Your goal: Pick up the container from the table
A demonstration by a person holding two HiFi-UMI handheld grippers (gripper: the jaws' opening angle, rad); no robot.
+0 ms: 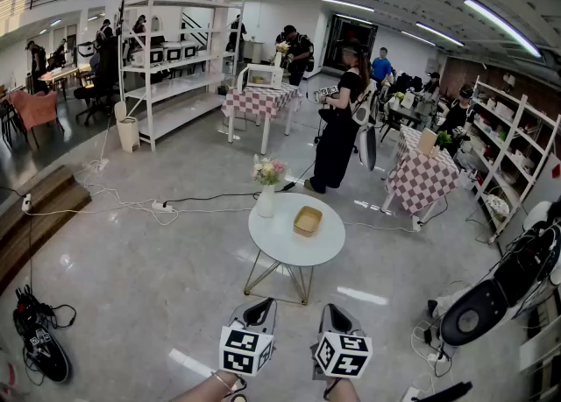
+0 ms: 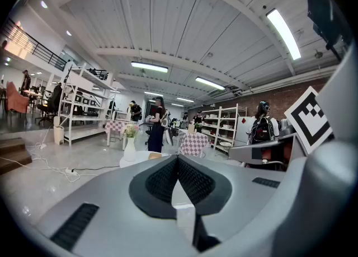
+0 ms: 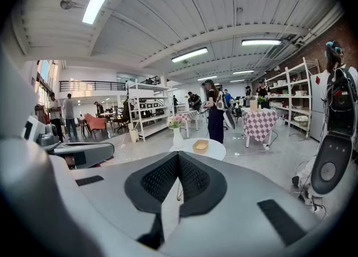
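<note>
A tan, shallow container [image 1: 308, 220] lies on the round white table [image 1: 285, 247], to the right of a white vase of flowers [image 1: 266, 192]. Both grippers hang well short of the table, near the bottom of the head view. My left gripper [image 1: 259, 311] is shut with nothing in it, and so is my right gripper [image 1: 337, 316]. In the right gripper view the container [image 3: 200, 146] and vase [image 3: 177, 136] show just above the shut right gripper [image 3: 178, 158]. The left gripper view has the vase [image 2: 130, 148] left of the shut left gripper [image 2: 178, 160]; only a sliver of the container [image 2: 155, 155] shows.
A person in black [image 1: 337, 142] stands beyond the table. Checked tables [image 1: 421, 179] and white shelves [image 1: 171, 67] are farther back. Cables and a power strip [image 1: 159, 207] lie on the floor to the left. A black and white machine [image 1: 491, 299] sits at right, black gear [image 1: 39, 343] at lower left.
</note>
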